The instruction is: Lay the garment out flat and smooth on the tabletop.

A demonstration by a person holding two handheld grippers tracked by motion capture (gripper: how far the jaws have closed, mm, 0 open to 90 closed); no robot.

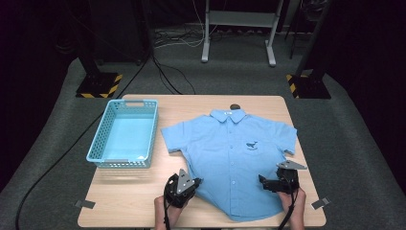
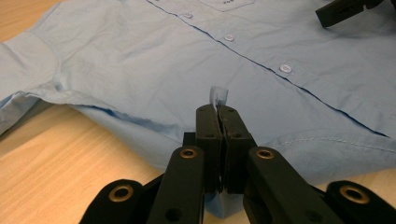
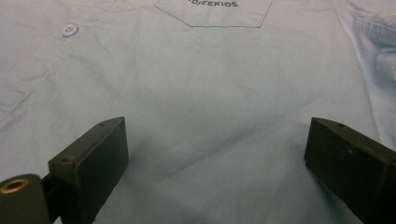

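Observation:
A light blue short-sleeved shirt with a whale print on its chest pocket lies flat, front up, on the wooden table. My left gripper is at the shirt's left side seam near the hem. Its jaws are shut on a pinch of the fabric, and a small fold pokes up between the pads. My right gripper hovers over the shirt's lower right part with jaws wide open and bare cloth between them. That gripper's black jaw tip also appears at the top right of the left gripper view.
A light blue plastic basket stands empty on the table's left half. A small dark object lies just behind the collar. Bare wood runs along the front left of the table. Stand bases and cables sit on the floor beyond.

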